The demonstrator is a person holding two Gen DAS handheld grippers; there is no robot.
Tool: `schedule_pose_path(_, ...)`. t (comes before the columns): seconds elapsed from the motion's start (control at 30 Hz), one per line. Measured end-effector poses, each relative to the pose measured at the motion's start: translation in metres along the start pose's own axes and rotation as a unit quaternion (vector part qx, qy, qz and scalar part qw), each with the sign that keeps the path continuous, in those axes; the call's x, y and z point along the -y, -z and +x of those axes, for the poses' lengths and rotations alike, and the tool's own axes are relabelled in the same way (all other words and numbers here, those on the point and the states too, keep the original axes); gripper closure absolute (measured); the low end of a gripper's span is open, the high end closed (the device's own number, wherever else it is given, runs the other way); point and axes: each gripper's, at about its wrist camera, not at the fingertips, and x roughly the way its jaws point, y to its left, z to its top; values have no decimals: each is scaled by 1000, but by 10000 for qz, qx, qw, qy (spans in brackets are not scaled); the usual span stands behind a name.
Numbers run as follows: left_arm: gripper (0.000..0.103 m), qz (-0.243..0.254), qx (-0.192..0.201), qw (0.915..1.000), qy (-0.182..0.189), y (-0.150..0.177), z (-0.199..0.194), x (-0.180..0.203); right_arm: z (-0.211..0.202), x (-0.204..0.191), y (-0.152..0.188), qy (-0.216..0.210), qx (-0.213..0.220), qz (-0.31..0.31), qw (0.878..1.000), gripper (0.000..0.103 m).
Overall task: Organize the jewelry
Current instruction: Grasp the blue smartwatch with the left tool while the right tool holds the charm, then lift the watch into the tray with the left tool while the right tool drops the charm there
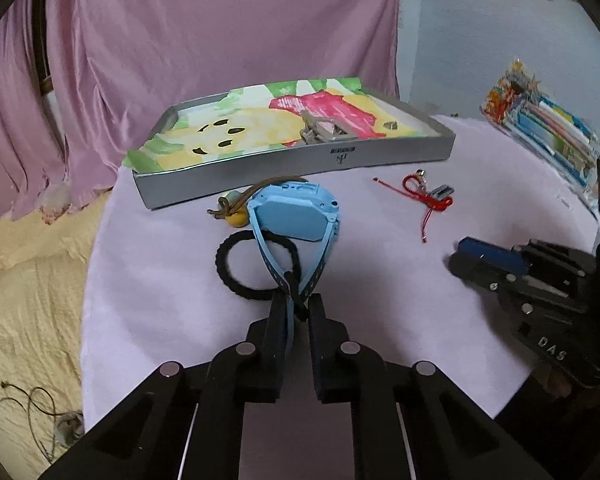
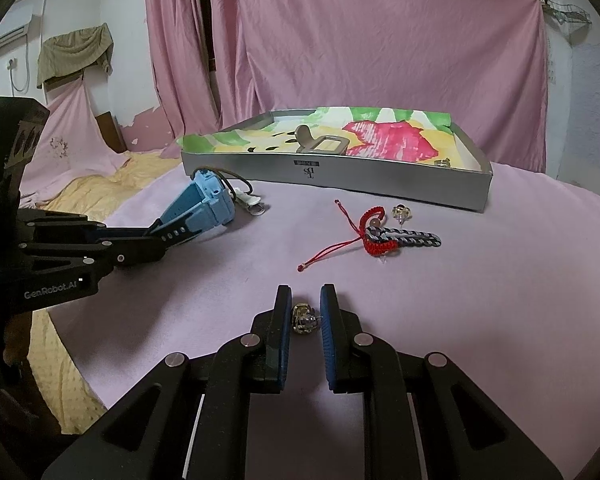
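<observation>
- Watch, light blue point(image 1: 294, 210): its strap is being pinched in the clenched left gripper point(image 1: 296, 312), the case hanging forward at 12 o'clock, likely for carrying to the tray point(image 1: 300, 160) beyond.
- Black braided loop point(image 1: 256, 268): lying under the strap at 11 o'clock, possibly snagging.
- Earring, small, metallic point(image 2: 303, 318): sitting between the parted fingers of the right gripper point(image 2: 305, 312), not yet gripped.
- Red cord bracelet point(image 2: 364, 236): waiting on the cloth at 1 o'clock of the right gripper.
</observation>
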Motion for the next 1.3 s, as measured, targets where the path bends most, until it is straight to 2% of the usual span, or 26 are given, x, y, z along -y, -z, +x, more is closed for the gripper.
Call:
schedule_pose_path(0.23, 94, -378, 357, 9981, 318, -7, -15, 3, -9, 4, -6, 12, 175, 2, 9998, 90)
schedule_pose_path(0.8, 94, -801, 1125, 9885, 612, -57, -30, 10, -26, 26, -40, 56, 710, 113, 9974, 90)
schedule_pose_path(1.07, 94, -1066, 1634, 9791, 576, -97, -35, 2, -17, 39, -82, 120, 1039, 24, 9945, 90)
schedule_pose_path(1.17, 94, -1201, 1785, 9754, 478, -111, -29, -5, -3, 46, -97, 74, 1011, 55, 9948, 90)
schedule_pose_path(1.3, 94, -1414, 1790, 9728, 398, -125, -10, -20, 21, 53, -111, 43, 851, 108, 9963, 90)
